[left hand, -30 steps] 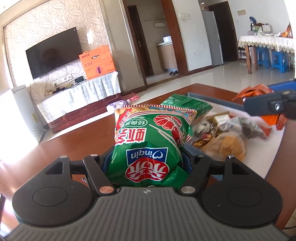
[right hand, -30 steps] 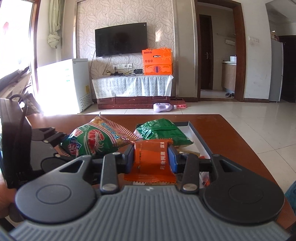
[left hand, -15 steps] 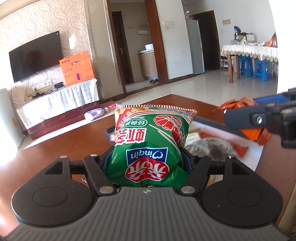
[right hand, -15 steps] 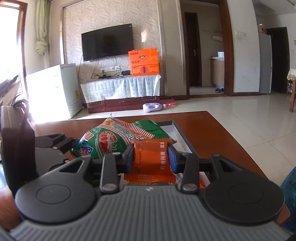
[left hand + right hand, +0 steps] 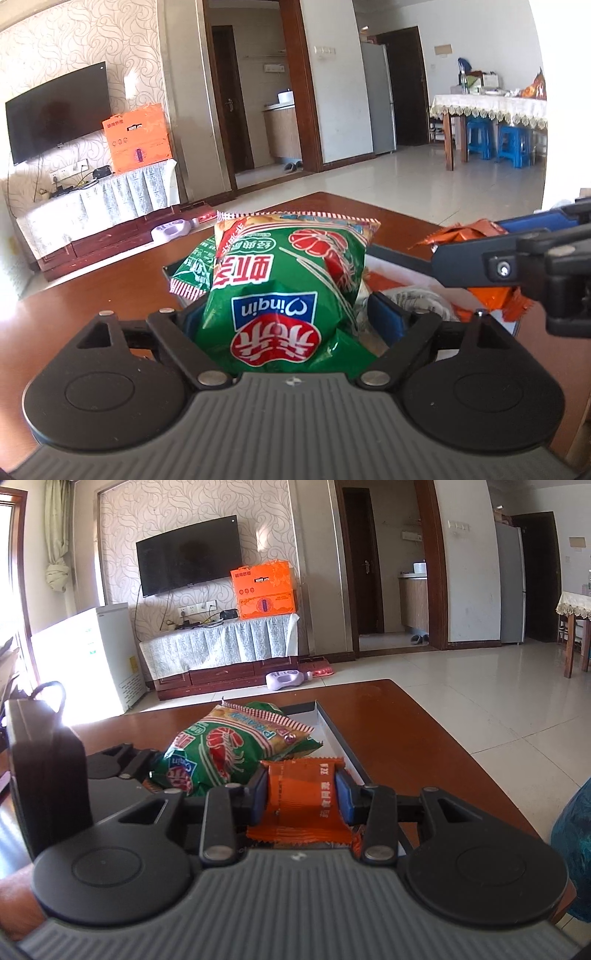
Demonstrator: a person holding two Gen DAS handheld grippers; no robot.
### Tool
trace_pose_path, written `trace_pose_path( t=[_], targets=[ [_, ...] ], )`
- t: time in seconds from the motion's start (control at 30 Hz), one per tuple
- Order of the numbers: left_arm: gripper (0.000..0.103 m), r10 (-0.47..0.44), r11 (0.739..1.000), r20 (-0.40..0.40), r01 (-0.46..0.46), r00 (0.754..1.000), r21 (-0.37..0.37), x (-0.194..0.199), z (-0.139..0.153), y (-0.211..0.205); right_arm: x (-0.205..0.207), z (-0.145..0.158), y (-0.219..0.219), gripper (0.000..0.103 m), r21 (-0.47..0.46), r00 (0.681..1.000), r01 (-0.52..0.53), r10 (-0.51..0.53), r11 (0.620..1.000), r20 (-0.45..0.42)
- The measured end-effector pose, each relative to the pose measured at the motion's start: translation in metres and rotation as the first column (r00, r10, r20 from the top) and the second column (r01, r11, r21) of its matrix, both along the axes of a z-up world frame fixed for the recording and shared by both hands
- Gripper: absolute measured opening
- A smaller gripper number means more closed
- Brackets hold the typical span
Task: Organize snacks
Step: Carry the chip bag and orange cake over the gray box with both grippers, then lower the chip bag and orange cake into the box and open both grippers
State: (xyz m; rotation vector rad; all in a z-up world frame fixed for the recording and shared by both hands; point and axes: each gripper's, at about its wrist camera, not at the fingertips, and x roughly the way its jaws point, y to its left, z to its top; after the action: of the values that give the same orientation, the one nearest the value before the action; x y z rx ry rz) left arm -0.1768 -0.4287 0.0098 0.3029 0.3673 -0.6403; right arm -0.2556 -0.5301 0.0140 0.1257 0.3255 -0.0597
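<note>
A green shrimp-chip bag (image 5: 284,288) lies between the jaws of my left gripper (image 5: 288,317), which are opening. The right pad (image 5: 386,319) stands clear of the bag, which rests over the near end of the white, dark-rimmed tray (image 5: 332,731). In the right wrist view the same bag (image 5: 221,753) lies left of my right gripper (image 5: 301,794), which is shut on an orange snack packet (image 5: 303,797) above the tray's near end. The left wrist view shows that packet (image 5: 469,232) and the right gripper's finger (image 5: 480,264) from the side.
A second green bag (image 5: 192,266) lies in the tray behind the chip bag, and a silvery wrapped snack (image 5: 417,299) lies under my right gripper. The brown table (image 5: 406,738) ends just past the tray. A teal bag (image 5: 572,849) sits at the right edge.
My left gripper's jaws have widened and the right pad has come off the chip bag. Both grippers have moved in over the tray, and the right gripper now looms closer in the left wrist view.
</note>
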Motion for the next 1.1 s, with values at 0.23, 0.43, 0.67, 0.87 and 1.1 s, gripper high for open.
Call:
trace_pose_path(
  t=[0.23, 0.43, 0.67, 0.87, 1.1],
  targets=[
    [0.102, -0.082, 0.996, 0.078, 0.079, 0.994, 0.044, -0.032, 0.005, 0.006, 0.000, -0.004, 0.002, 0.041, -0.001, 1.000, -0.009, 0.009, 1.000, -0.015],
    [0.102, -0.103, 0.993, 0.075, 0.097, 0.992, 0.070, -0.057, 0.004, 0.023, 0.006, -0.010, 0.004, 0.041, -0.004, 0.998, -0.019, 0.019, 1.000, -0.061],
    [0.102, -0.116, 0.993, 0.050, 0.114, 0.992, 0.040, -0.047, 0.000, 0.028, 0.009, -0.013, 0.004, 0.041, 0.007, 0.997, -0.015, 0.015, 1.000, -0.079],
    [0.102, -0.094, 0.995, 0.041, 0.092, 0.995, 0.033, -0.004, -0.006, 0.010, 0.013, -0.015, -0.001, 0.042, 0.017, 0.996, -0.003, 0.004, 1.000, -0.087],
    [0.103, -0.099, 0.994, 0.104, 0.094, 0.990, 0.051, -0.009, 0.007, 0.016, 0.013, -0.012, 0.003, 0.041, 0.004, 0.997, -0.003, 0.004, 1.000, -0.078]
  ],
)
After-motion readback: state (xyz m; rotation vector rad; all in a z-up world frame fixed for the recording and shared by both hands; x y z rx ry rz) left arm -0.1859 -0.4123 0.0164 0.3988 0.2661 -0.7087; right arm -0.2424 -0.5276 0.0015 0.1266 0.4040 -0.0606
